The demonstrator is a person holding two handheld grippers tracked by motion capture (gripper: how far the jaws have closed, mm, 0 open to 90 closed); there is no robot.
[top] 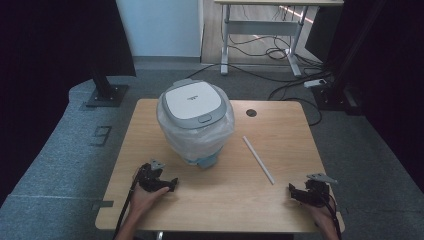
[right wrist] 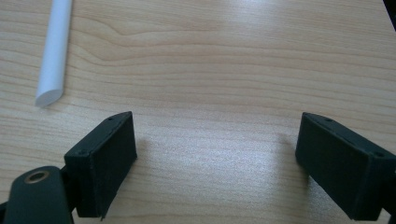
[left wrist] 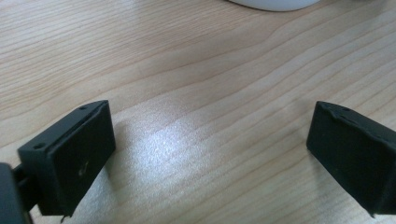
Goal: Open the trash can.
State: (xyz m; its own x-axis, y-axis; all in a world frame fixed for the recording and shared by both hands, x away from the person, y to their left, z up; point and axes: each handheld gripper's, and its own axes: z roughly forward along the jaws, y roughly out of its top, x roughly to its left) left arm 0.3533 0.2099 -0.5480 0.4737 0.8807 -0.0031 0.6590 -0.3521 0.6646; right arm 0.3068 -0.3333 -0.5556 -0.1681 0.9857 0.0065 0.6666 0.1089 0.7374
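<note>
Between the right gripper's (right wrist: 215, 154) wide-apart, empty jaws bare bench (top: 220, 200) is showing; the white tube (right wrist: 55, 51) is lying just beyond them, running toward the lidded bin (top: 195, 120). Left gripper (left wrist: 210, 149) is resting open, farther off.

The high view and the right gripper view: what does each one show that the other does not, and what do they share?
High view alone: the white lidded bin lined with a clear plastic bag, the left tool, both hands, the grey floor and a desk behind. Right gripper view alone: the white tube's cut, slanted end and the right tool's black jaws close up, standing wide apart over bare wood. Shared: the long white plastic tube, the light wooden table and the right tool.
</note>
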